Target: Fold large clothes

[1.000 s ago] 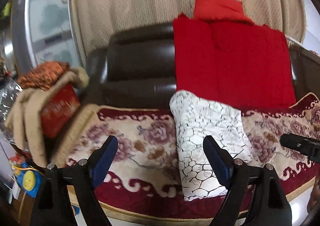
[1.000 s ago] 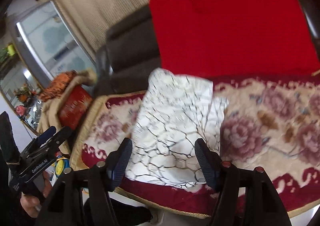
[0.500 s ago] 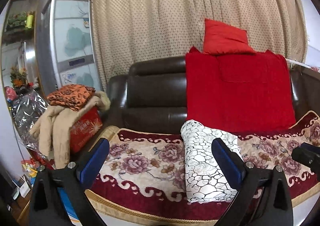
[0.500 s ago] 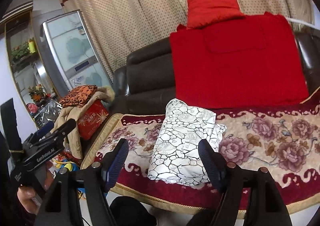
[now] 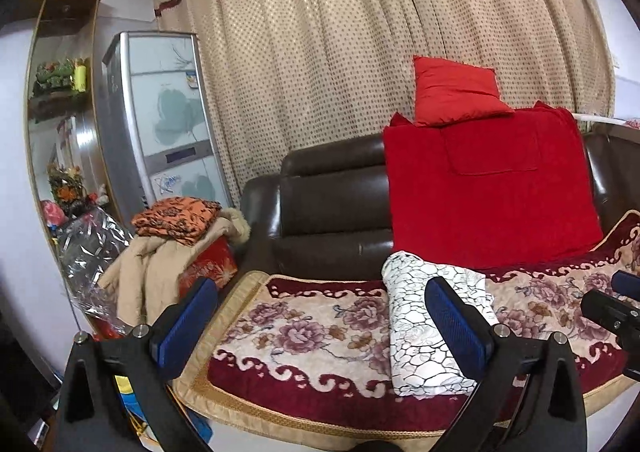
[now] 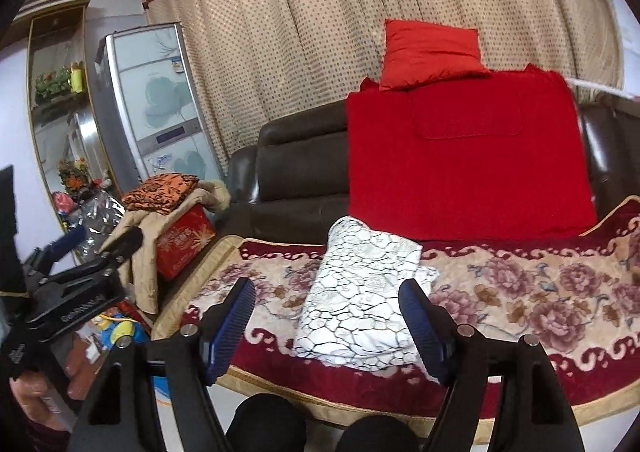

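**Fold done, both grippers clear**

Grippers sit nearest to me. My left gripper (image 5: 320, 318) has its jaws spread as wide as they go, having just been opening, with nothing between the pads. My right gripper (image 6: 328, 322) is also apart, its jaws widened a little in the same stretch, and it grips nothing either. From the right wrist view I see the left gripper (image 6: 86, 252) off to the left of the garment, held in a hand (image 6: 44, 388).

Beyond the fingers, the garment (image 5: 430, 332) lies as a compact white, crackle-patterned bundle on the floral cover (image 5: 304, 332), running from the cover's front border back toward the sofa (image 5: 332, 208). I judge this piece finished: edges look stacked, though one layer pokes out on its right side. What may remain is tidying that corner or fetching another item; I cannot tell which.

Room is good. Left and right of the garment the cover is bare. Behind it a red blanket (image 5: 488, 192) drapes the sofa back, with a cushion (image 5: 456, 92) above. Far left of the garment, a clothes pile (image 5: 172, 236) crowds the sofa's arm.
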Demonstrator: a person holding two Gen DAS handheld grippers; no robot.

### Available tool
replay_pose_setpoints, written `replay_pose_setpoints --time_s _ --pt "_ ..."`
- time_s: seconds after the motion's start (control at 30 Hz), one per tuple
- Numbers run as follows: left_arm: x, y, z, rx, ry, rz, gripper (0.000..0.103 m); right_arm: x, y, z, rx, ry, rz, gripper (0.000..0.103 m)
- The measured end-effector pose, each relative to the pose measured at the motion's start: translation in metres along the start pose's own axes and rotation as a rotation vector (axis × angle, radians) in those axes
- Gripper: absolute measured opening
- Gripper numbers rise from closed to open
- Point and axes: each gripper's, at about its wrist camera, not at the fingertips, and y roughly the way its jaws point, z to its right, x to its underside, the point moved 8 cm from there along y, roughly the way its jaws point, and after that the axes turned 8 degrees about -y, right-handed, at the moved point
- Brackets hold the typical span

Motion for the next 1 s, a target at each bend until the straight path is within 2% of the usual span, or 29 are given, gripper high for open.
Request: replay_pose_setpoints --time_s 0.5,1.0 --pt "-0.011 -0.042 -0.015 -0.007 -0.006 0.057 0.103 -0.004 -0.033 -0.013 0.008 -0.040 0.033 0.078" --pt "-0.017 -0.053 -0.025 0.029 -0.030 0.067 0.103 -0.010 -0.038 -0.031 -0.012 -0.080 0.037 0.078"
